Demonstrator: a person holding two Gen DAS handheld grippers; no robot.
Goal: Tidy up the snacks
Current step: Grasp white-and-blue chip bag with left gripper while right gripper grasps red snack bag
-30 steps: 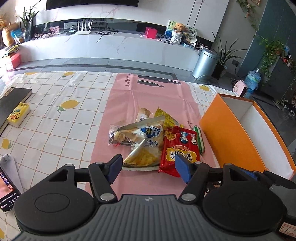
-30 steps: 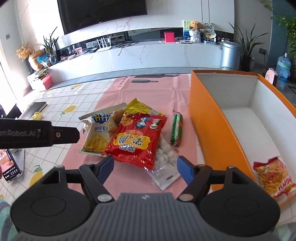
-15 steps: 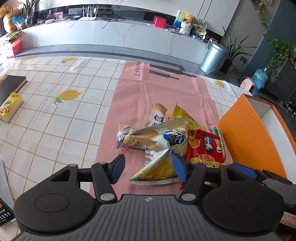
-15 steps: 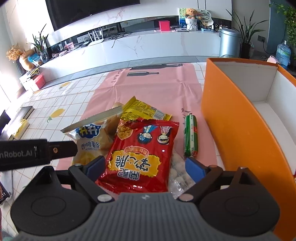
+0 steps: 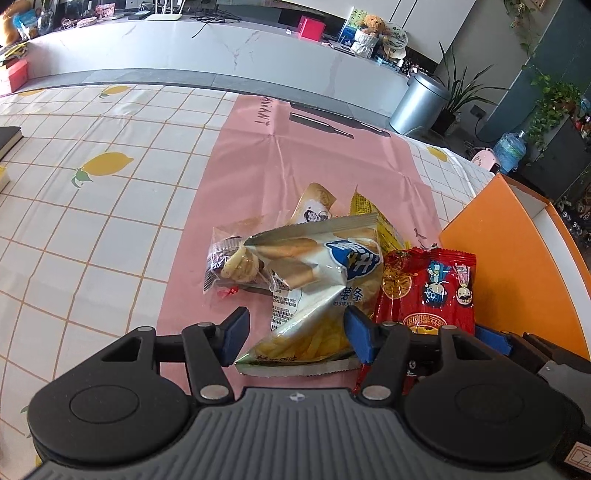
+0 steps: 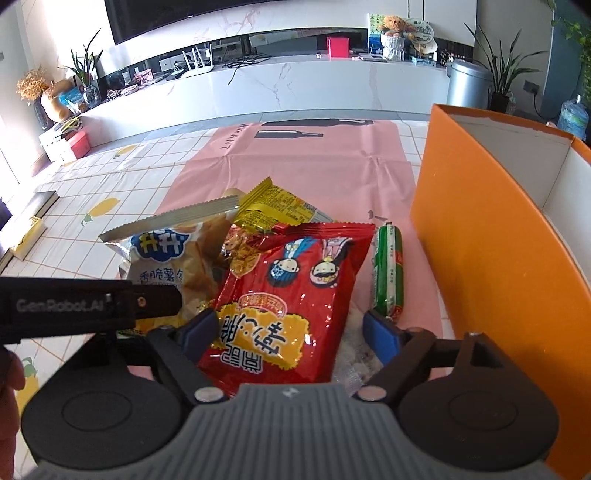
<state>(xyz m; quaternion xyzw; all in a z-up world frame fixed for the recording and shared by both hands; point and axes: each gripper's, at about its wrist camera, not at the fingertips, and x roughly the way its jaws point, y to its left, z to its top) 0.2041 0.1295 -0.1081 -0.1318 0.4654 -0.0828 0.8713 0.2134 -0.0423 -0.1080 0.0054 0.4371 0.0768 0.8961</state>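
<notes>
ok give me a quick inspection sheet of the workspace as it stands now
surface: table with lemon-print checked cloth, pink plastic sheet over its middle.
job's things: silver potato-stick bag, red crinkly snack packet, yellow foil packet, green sausage stick and clear wrapped snacks piled on the sheet; orange cardboard box beside them.
clutter: dark book at the cloth's edge.
grippers: left gripper open, astride the silver bag; right gripper astride the red packet, jaws just closing, grip unclear.
cables: wires on the far counter.
surroundings: steel bin, potted plants, teddy bear.
</notes>
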